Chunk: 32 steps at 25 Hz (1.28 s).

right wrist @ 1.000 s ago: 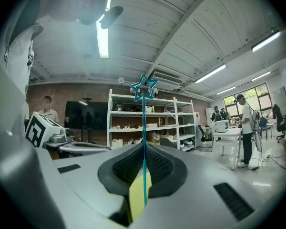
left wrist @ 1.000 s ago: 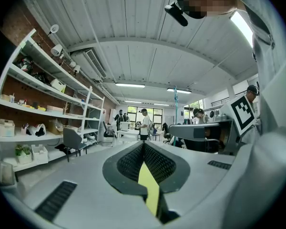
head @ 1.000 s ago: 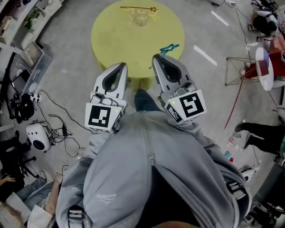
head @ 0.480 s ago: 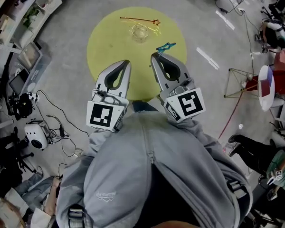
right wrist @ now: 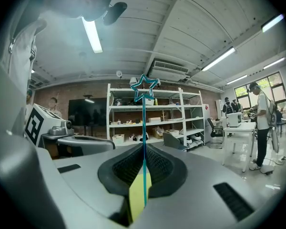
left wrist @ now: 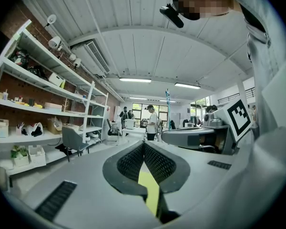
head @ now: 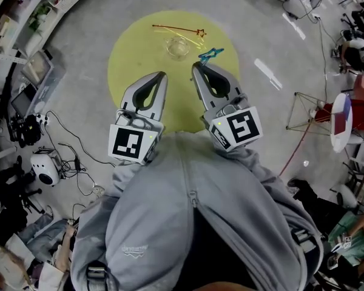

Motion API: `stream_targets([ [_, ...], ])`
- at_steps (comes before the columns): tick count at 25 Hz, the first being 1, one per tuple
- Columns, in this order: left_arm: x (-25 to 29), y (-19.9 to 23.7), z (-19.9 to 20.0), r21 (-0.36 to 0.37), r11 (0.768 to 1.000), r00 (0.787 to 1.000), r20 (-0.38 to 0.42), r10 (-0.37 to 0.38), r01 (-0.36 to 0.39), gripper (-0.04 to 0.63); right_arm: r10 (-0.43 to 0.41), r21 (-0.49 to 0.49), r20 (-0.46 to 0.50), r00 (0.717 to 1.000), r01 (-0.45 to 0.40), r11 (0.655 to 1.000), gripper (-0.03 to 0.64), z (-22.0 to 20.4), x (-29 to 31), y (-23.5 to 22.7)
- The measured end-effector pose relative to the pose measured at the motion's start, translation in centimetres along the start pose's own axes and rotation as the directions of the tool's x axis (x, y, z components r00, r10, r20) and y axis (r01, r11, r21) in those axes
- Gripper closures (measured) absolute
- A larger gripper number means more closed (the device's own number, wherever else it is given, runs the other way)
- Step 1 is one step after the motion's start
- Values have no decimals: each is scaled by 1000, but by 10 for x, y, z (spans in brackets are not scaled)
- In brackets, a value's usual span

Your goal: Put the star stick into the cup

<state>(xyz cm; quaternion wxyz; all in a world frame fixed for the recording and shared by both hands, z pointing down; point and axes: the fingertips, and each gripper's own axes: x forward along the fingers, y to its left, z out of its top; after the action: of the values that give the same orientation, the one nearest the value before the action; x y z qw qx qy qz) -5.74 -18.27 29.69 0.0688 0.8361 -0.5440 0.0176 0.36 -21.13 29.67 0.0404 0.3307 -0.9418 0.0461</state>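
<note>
- Teal star stick [head: 210, 55]: clamped in the right gripper [head: 196, 67]. Its long axis runs out of the jaw tips, away from the person and slightly to the right, star end foremost.
- In the right gripper view the teal star stick [right wrist: 144, 128] rises straight up the jaw line, with the open star outline at the top. The right gripper [right wrist: 144, 149] has its ribbed pads pressed on the shaft from both sides.
- Left gripper [left wrist: 144, 146]: jaws brought together at the tips, nothing between them. Yellow shows through the slit lower down.
- In the head view the left gripper [head: 162, 76] sits beside the right one. Both are over the near part of the yellow round table [head: 130, 59].
- Cup [head: 178, 47]: clear, upright on the table beyond the grippers. The teal star is near it, to its right and apart from it, not in it.
- Red star stick [head: 177, 28]: lies flat on the table beyond the cup, long axis roughly left to right, star at the right end.
- Against one second ago: the table now lies closer to the person in the head view. Both grippers reach further over it, and the teal star has closed much of the gap to the cup. The grip on the stick is unchanged, and the left jaws are together as before.
- Writing: none readable. Each marker cube [head: 132, 144] carries a black-and-white square pattern. The grey sweatshirt [head: 188, 223] has a small chest logo too small to read.
</note>
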Motion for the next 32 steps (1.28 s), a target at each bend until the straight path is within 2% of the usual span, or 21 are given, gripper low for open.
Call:
stream_targets([
  [5,5,5,-2,-3,1000,1000,-5,-4,4,578,3,12,2,1000,-3,1000,577,1,9,-6],
  [9,9,12,-9,-11,1000,999,-46,-13,12,578,-5,24,-1,1000,5,1000,577,-1,17,-6],
  [21,44,27,-22,-19,990,988,-65,-140,139,578,-81,42,-20,997,81,996,577,-11,48,-24],
  [32,80,51,-64,-38,983,976,-117,-185,182,578,-114,58,-56,992,117,991,577,-42,86,-54],
])
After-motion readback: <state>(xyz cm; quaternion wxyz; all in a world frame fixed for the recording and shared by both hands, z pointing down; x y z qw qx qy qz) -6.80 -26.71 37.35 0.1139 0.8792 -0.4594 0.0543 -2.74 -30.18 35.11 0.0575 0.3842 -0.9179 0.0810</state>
